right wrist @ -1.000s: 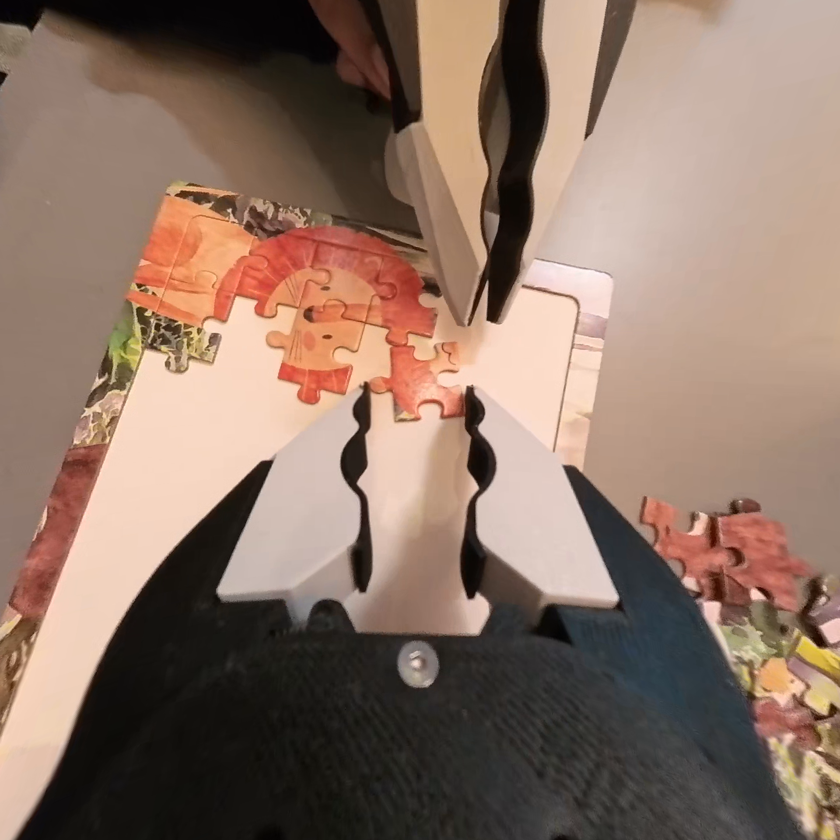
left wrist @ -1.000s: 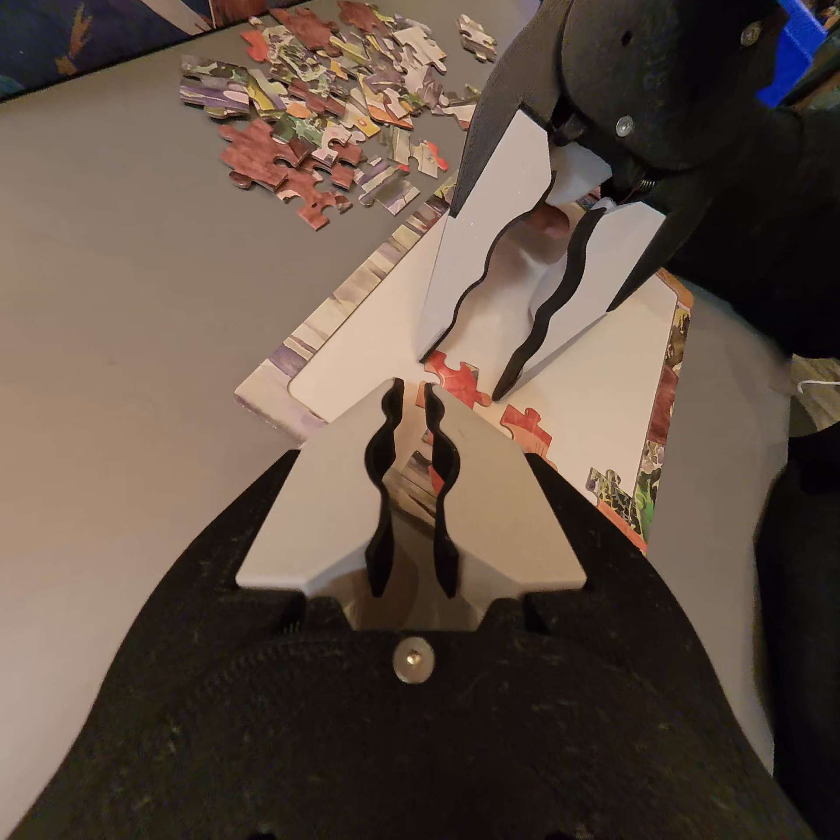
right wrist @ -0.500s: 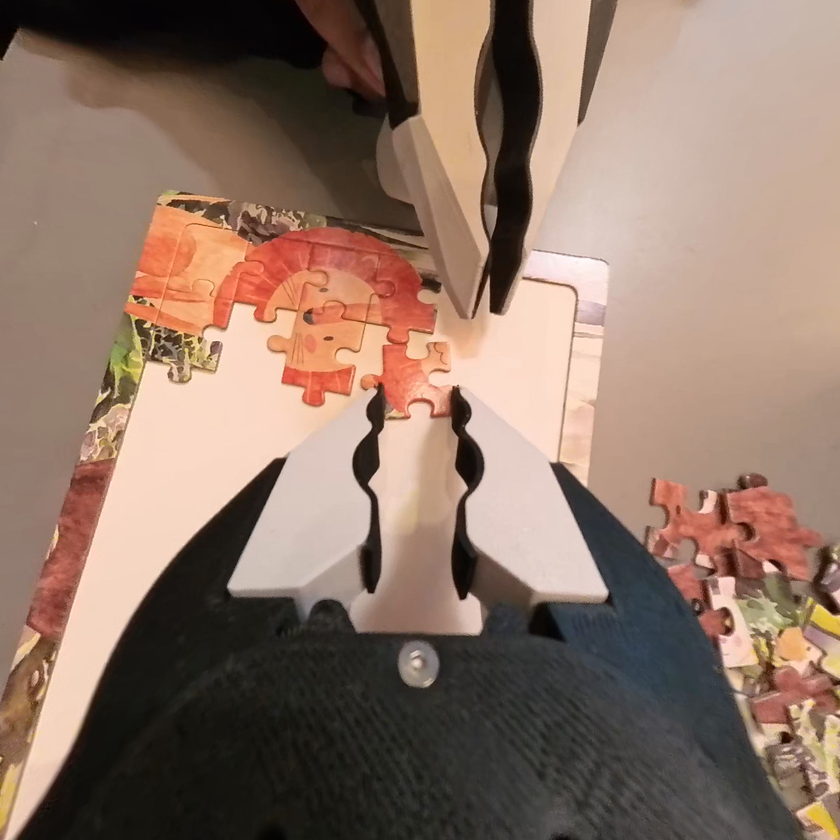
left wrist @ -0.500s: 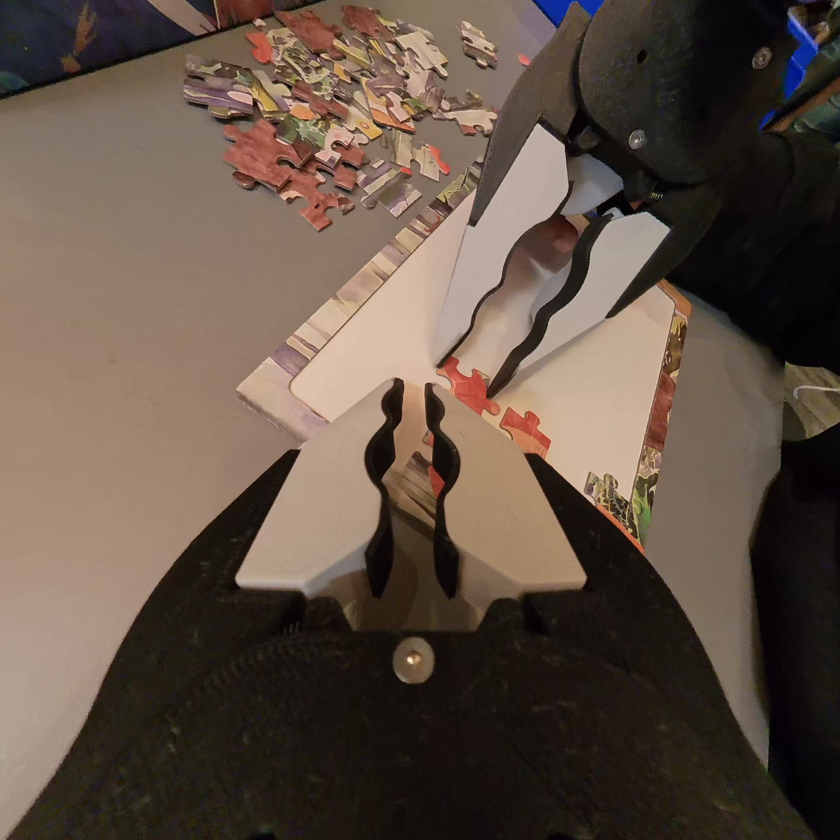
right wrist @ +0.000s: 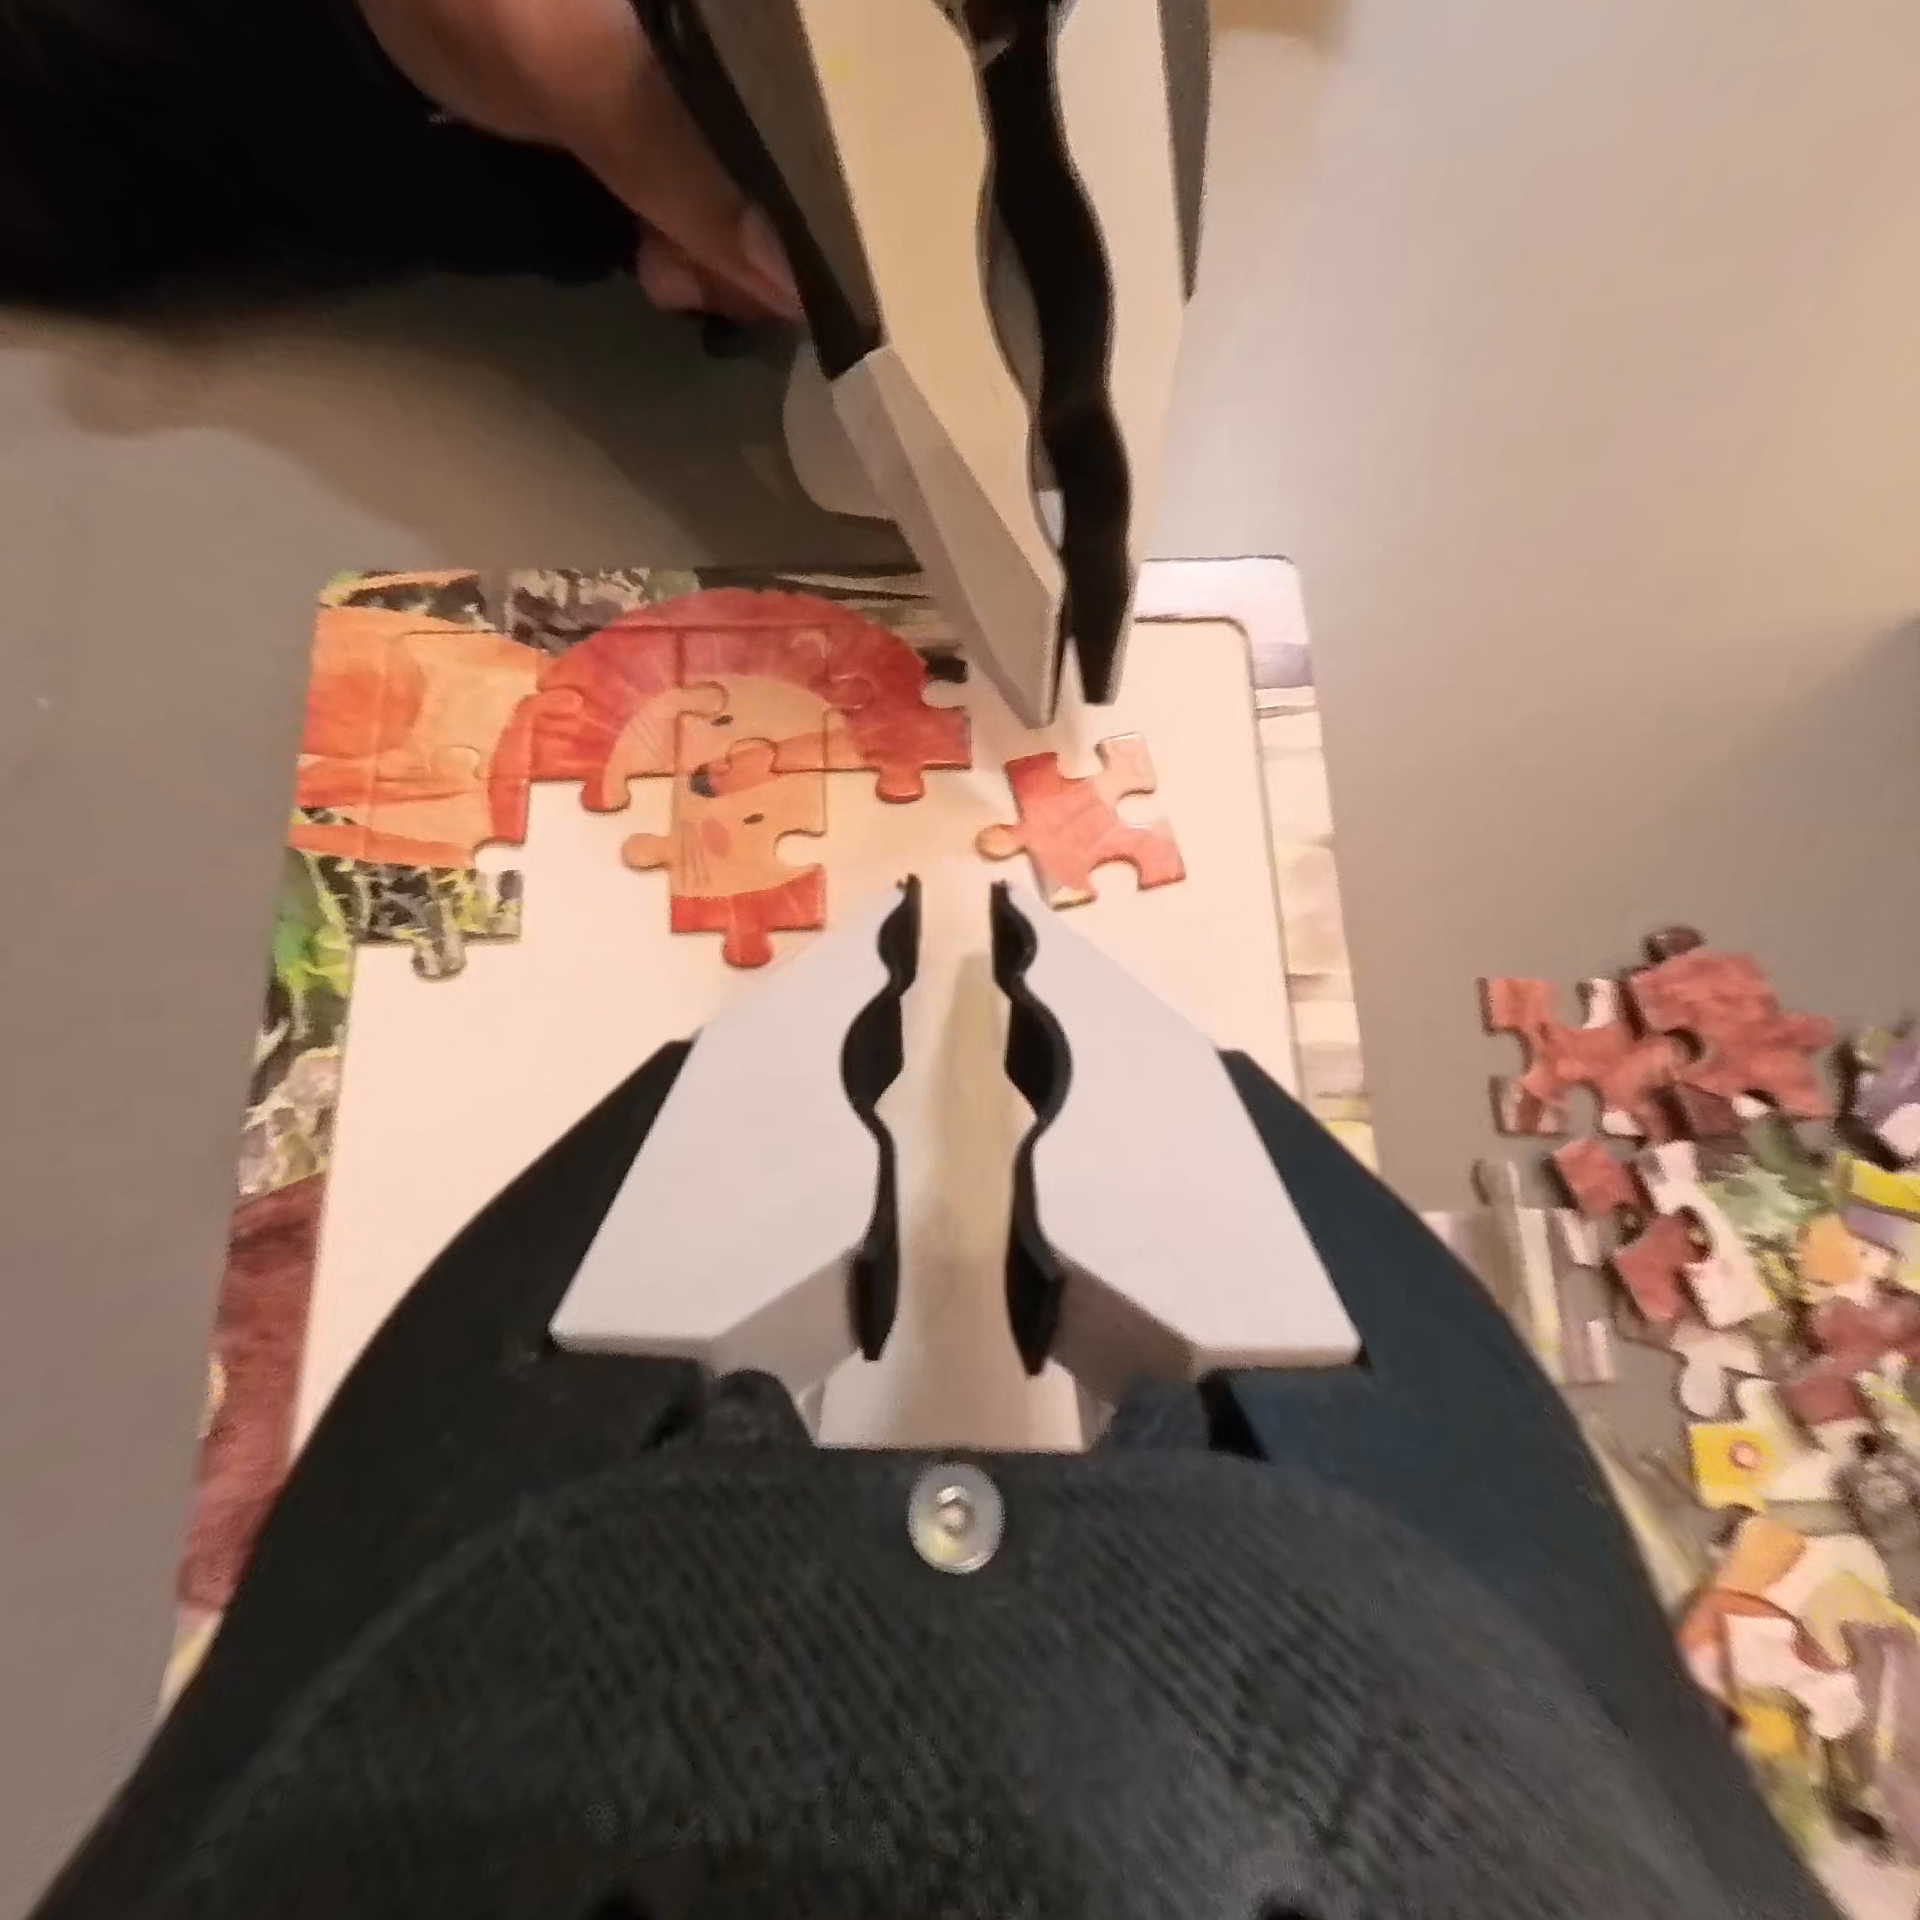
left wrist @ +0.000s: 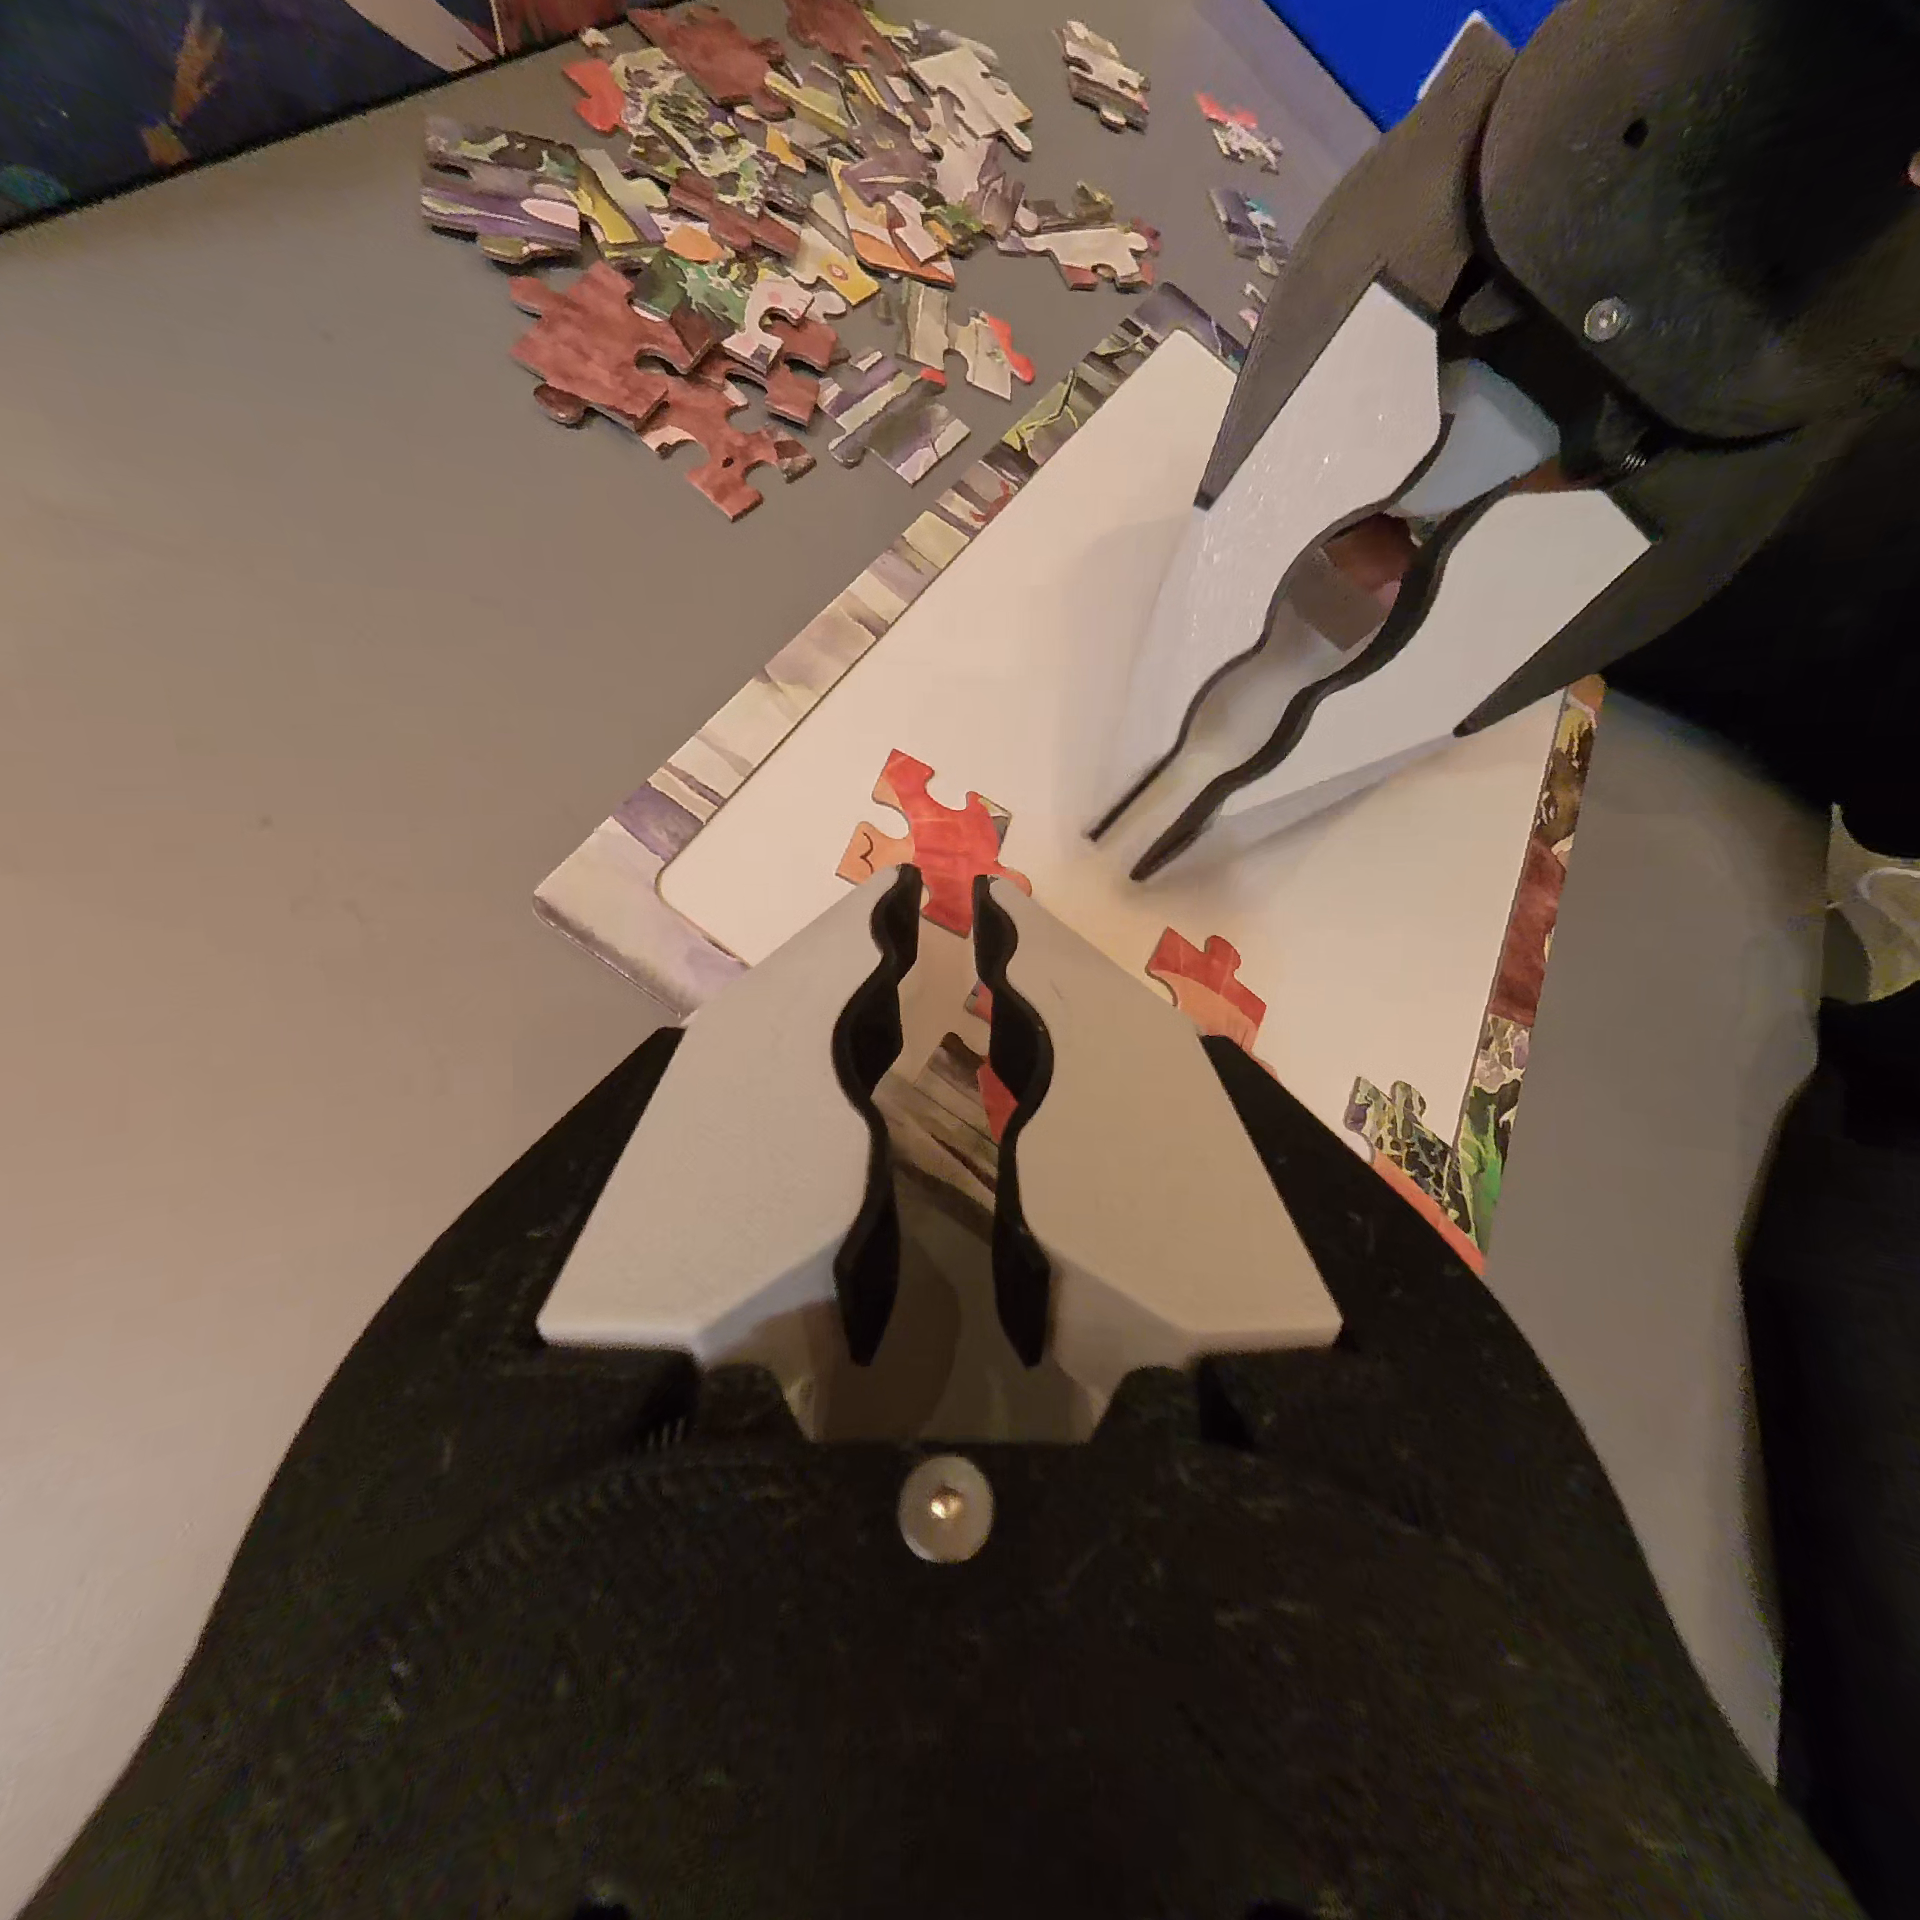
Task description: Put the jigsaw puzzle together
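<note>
Grey table [left wrist: 260, 644]: puzzle tray [right wrist: 1273, 665], loose pcs pile [left wrist: 769, 239] beside; blue bin [left wrist: 1382, 52] behind.

A plain grey table [left wrist: 260, 727] fills the scene, bare and matte across its near left stretch and equally bare on the far side in the right wrist view [right wrist: 1558, 364]. At its far left edge lies a dark blue patterned surface [left wrist: 156, 94] with small orange marks; what it is cannot be told. At the far right a bright blue object [left wrist: 1403, 52] shows only as a corner, and a pale, blurred thing [left wrist: 1881, 914] sits at the right edge.
</note>
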Demonstrator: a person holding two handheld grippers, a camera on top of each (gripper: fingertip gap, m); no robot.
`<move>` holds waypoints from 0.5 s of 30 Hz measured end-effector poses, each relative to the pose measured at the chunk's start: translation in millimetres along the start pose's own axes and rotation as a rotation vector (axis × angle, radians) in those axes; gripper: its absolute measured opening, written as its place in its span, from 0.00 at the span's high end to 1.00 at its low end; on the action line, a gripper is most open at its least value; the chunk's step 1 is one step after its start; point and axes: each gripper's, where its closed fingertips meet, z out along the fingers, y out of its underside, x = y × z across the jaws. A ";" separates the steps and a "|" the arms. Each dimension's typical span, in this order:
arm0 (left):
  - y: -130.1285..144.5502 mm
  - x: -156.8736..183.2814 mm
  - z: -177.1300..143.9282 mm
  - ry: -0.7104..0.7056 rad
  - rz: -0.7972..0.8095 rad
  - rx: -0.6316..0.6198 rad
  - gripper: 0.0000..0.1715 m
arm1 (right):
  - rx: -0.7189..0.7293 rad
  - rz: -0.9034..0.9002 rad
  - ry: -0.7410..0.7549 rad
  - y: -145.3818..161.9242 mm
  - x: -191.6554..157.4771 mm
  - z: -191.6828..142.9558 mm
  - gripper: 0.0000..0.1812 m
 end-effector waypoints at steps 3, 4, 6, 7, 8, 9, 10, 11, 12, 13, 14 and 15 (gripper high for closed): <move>-0.6 -2.1 -1.1 -0.023 0.013 -0.001 0.96 | 0.030 -0.011 0.031 -6.8 16.8 0.7 0.78; -0.8 -2.5 -1.7 -0.026 0.015 0.000 0.96 | 0.026 -0.011 0.009 -6.7 20.4 2.4 0.76; -0.7 -3.5 -1.9 -0.031 0.012 -0.001 0.96 | -0.005 -0.020 -0.040 -2.7 27.8 7.4 0.69; -0.7 -3.7 -1.8 -0.030 0.011 0.001 0.96 | -0.017 -0.037 -0.063 -1.2 30.9 9.8 0.69; -0.4 -3.6 -1.4 -0.027 0.009 0.001 0.96 | -0.021 -0.059 -0.085 -0.8 32.9 12.2 0.69; 0.0 -3.5 -0.6 -0.024 0.007 0.000 0.96 | -0.024 -0.083 -0.115 -0.2 32.4 14.3 0.69; 0.6 -3.1 0.0 -0.020 0.007 -0.003 0.96 | -0.021 -0.109 -0.146 -0.6 30.3 15.2 0.70; 0.4 -2.3 0.1 -0.016 0.010 -0.002 0.96 | -0.023 -0.132 -0.166 -0.6 28.9 15.3 0.70; -0.3 -1.9 0.0 -0.017 0.014 0.002 0.96 | -0.029 -0.152 -0.172 -0.1 29.0 15.3 0.71; -0.7 -1.9 -0.1 -0.019 0.016 0.004 0.96 | -0.033 -0.169 -0.178 0.2 28.3 15.1 0.71; 0.0 -1.9 0.3 -0.020 0.017 -0.001 0.96 | -0.037 -0.182 -0.186 0.3 27.1 14.9 0.72; 1.3 -1.9 1.0 -0.019 0.015 -0.010 0.96 | -0.039 -0.192 -0.195 0.0 25.5 15.0 0.74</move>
